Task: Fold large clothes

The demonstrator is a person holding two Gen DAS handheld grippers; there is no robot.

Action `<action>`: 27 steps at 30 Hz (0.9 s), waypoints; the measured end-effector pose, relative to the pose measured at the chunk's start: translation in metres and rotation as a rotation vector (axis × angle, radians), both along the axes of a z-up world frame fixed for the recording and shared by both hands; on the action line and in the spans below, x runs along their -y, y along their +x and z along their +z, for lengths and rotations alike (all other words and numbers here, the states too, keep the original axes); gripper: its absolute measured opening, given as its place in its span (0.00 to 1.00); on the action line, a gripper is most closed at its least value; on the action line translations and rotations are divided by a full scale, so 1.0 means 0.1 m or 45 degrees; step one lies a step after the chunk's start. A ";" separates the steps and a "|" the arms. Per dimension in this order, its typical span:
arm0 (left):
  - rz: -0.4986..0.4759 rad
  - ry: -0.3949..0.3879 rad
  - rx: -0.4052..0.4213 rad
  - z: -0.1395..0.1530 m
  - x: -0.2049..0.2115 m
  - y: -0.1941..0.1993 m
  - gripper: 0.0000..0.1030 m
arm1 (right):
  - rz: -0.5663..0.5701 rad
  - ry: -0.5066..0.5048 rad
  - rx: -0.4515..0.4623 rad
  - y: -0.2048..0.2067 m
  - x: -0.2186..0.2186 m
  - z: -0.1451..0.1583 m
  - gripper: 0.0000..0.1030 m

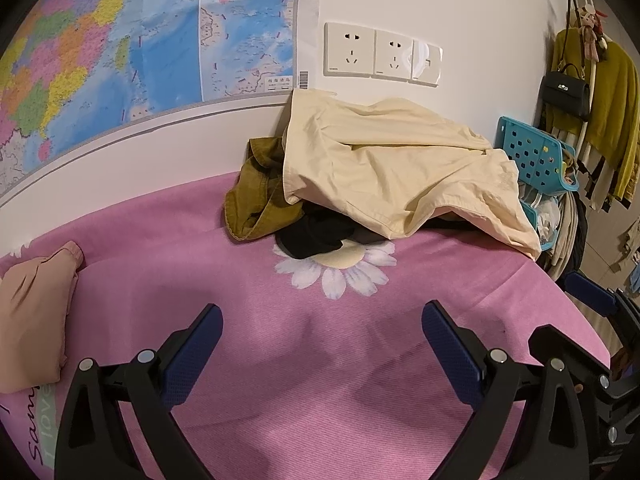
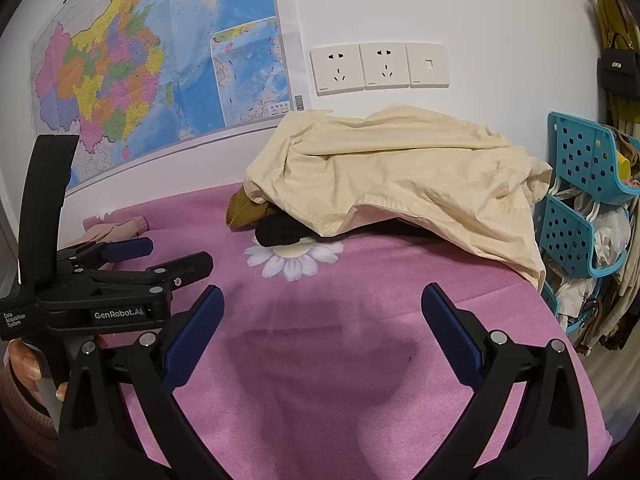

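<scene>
Pinned on the white wall, a coloured map (image 2: 152, 64); beside it sockets (image 2: 378, 65). Folded pink garment (image 1: 34, 312) far left on the pink bedsheet (image 1: 320, 360). Mid-bed against the wall, cream garment (image 1: 400, 168) heaped over olive and black clothes. Far right, teal rack (image 2: 586, 200). Left gripper (image 1: 320, 344), right gripper (image 2: 322, 328): both spread wide, holding nothing.

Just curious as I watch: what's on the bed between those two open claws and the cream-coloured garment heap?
Mostly bare pink bedspread with a printed daisy; a black garment pokes from under the cream garment. Both views show it.
</scene>
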State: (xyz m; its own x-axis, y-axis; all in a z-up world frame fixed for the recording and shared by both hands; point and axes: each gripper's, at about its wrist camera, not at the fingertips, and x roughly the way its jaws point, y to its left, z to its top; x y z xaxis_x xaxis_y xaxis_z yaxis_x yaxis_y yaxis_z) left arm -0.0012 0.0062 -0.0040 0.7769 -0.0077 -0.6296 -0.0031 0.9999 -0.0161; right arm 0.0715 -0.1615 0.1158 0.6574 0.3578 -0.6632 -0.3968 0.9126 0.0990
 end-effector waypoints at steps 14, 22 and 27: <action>0.007 0.000 0.005 0.00 0.00 0.00 0.93 | -0.001 0.000 -0.012 0.01 0.01 -0.01 0.95; 0.005 -0.001 0.007 -0.01 0.01 0.00 0.93 | 0.002 0.000 -0.015 0.02 0.01 0.00 0.95; 0.005 -0.005 0.006 -0.01 0.01 0.00 0.93 | 0.001 0.001 -0.016 0.02 0.01 -0.01 0.95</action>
